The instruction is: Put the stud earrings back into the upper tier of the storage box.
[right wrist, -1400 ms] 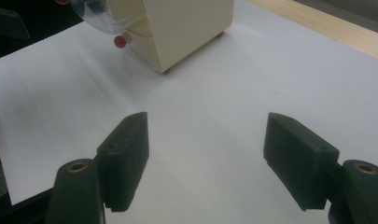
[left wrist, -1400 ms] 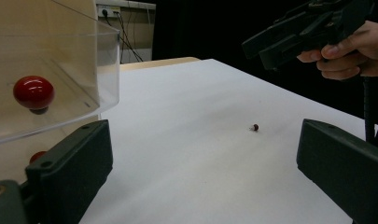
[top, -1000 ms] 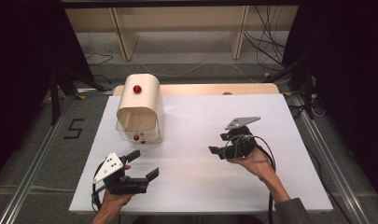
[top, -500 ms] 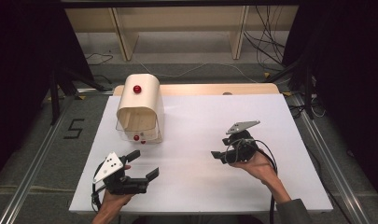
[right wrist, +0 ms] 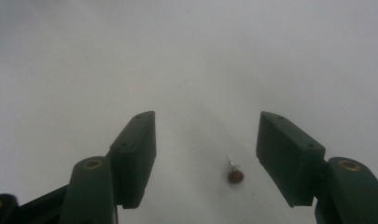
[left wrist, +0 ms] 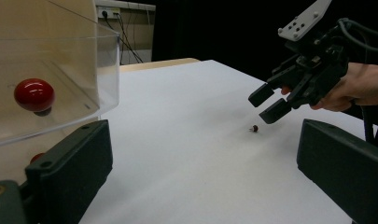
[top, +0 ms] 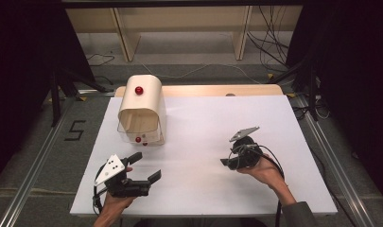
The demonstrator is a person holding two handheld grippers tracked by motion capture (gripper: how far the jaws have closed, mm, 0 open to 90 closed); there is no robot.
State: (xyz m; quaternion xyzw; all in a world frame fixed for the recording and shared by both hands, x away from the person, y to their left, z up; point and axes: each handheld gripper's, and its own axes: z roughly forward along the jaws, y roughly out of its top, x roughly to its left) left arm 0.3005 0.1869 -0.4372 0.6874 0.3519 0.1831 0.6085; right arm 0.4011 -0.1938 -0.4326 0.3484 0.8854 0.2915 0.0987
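While right gripper [right wrist: 203,158] is held spread above tiny brown pin [right wrist: 235,175] | tip aimed away | kind unclear | left gripper [top: 141,168] spread

The right tongs [right wrist: 205,158] point down at the white desk [right wrist: 186,56], their two dark jaws standing wide apart. On the desk between the jaws, nearer the right-hand one, lies a tiny brown bead [right wrist: 235,176] with a thin pale stem sticking up from it. Neither jaw touches the bead.
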